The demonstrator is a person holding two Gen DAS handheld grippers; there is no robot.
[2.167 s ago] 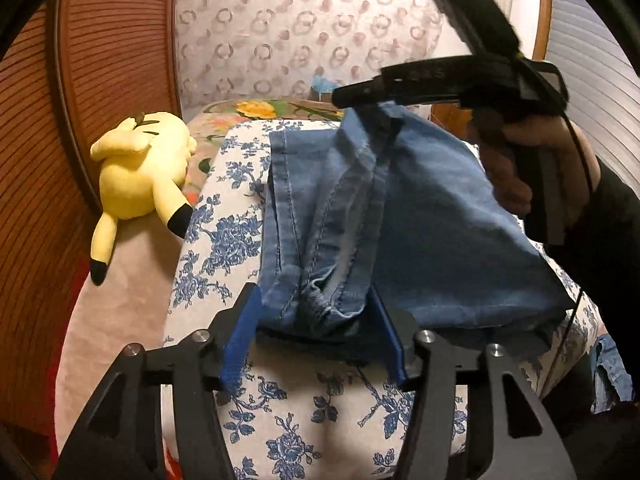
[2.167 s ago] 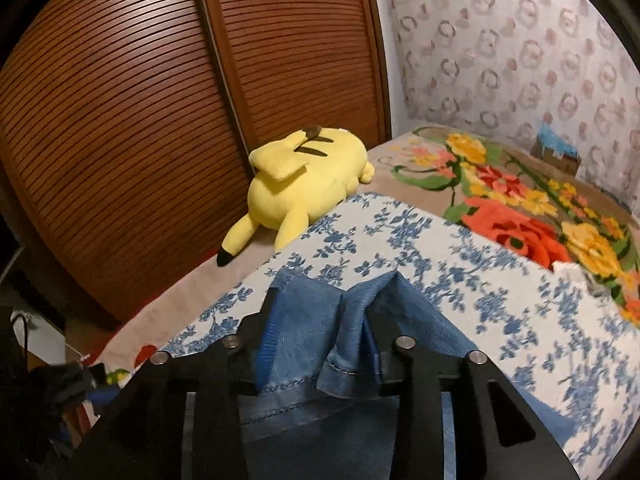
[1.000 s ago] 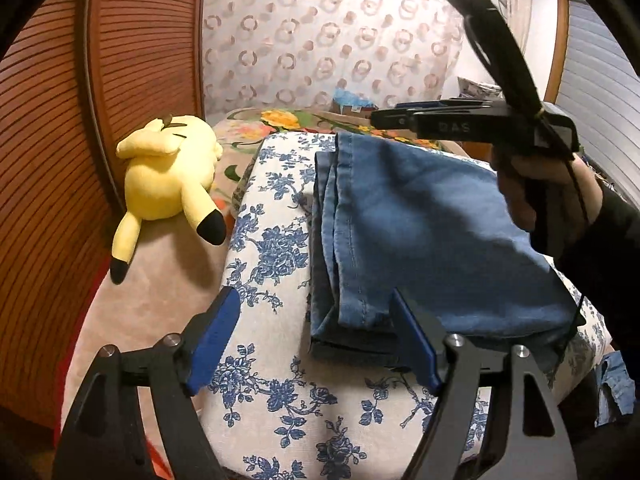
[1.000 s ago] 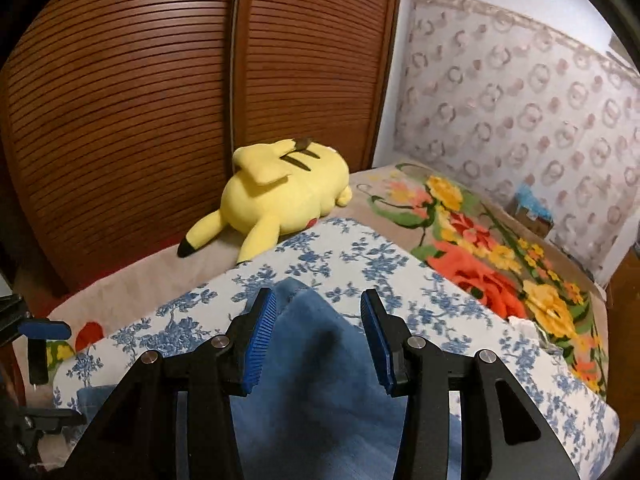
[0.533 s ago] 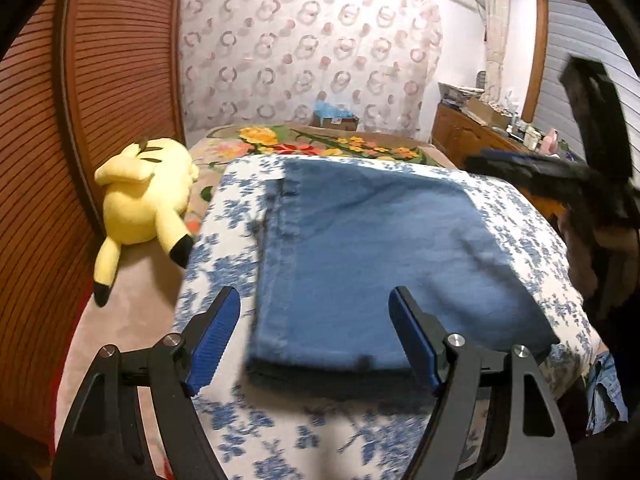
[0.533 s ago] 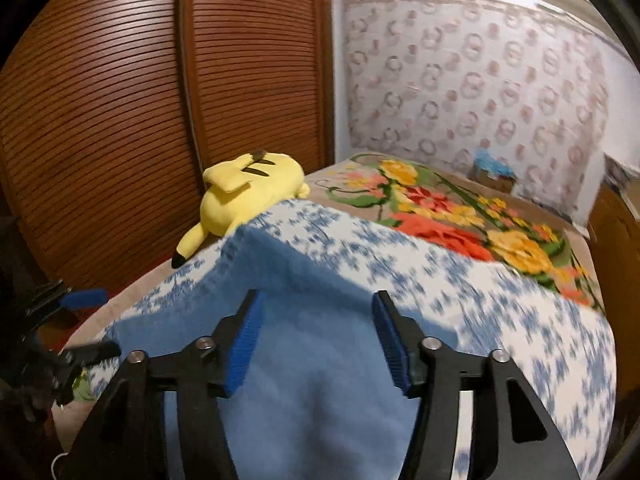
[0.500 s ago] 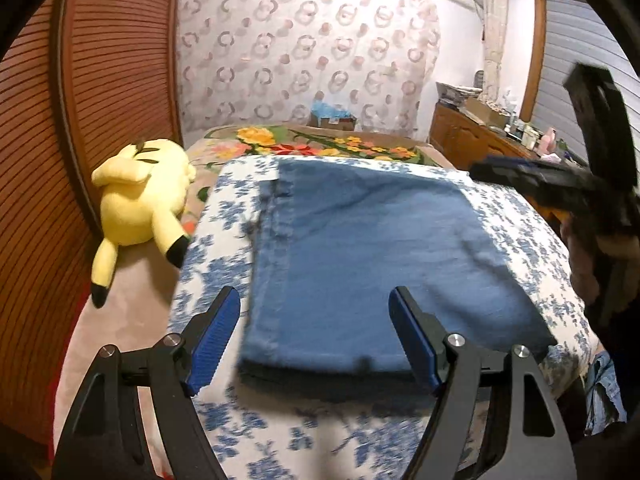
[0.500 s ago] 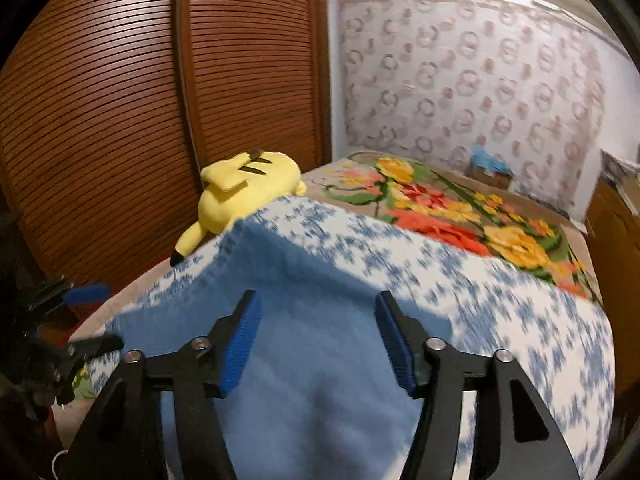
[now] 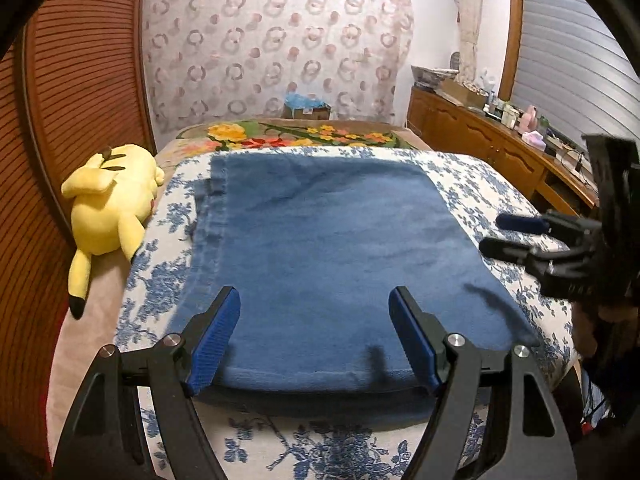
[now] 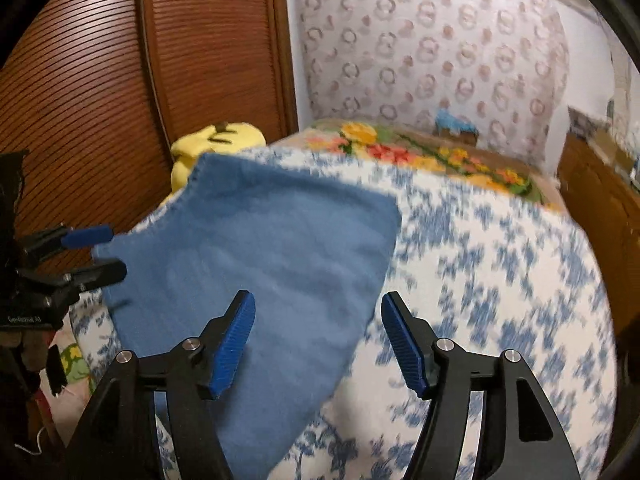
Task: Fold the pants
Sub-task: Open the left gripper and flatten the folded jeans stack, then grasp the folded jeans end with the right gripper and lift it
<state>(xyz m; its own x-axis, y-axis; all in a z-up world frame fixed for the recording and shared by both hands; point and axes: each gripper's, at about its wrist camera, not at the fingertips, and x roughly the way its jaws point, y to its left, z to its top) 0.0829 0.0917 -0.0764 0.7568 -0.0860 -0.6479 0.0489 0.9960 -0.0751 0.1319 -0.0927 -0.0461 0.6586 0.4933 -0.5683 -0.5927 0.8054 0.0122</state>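
The blue denim pants point(image 9: 320, 256) lie folded flat as a rectangle on the blue-flowered white bedspread point(image 9: 500, 204). My left gripper point(image 9: 314, 330) is open and empty, held above the near edge of the pants. My right gripper point(image 10: 318, 338) is open and empty, above the pants' right corner point(image 10: 280, 264). The right gripper also shows at the right of the left wrist view point(image 9: 516, 236), apart from the cloth. The left gripper shows at the left of the right wrist view point(image 10: 92, 252).
A yellow plush toy point(image 9: 106, 208) lies on the bed's left side by the wooden slatted doors point(image 9: 76, 80). A flowered blanket point(image 9: 288, 136) covers the far end. A wooden sideboard point(image 9: 492, 148) with clutter stands along the right.
Both grippers let go of the pants and opened. The pants were laid down flat. Both grippers have since drawn back from the cloth, the right one out to the right side.
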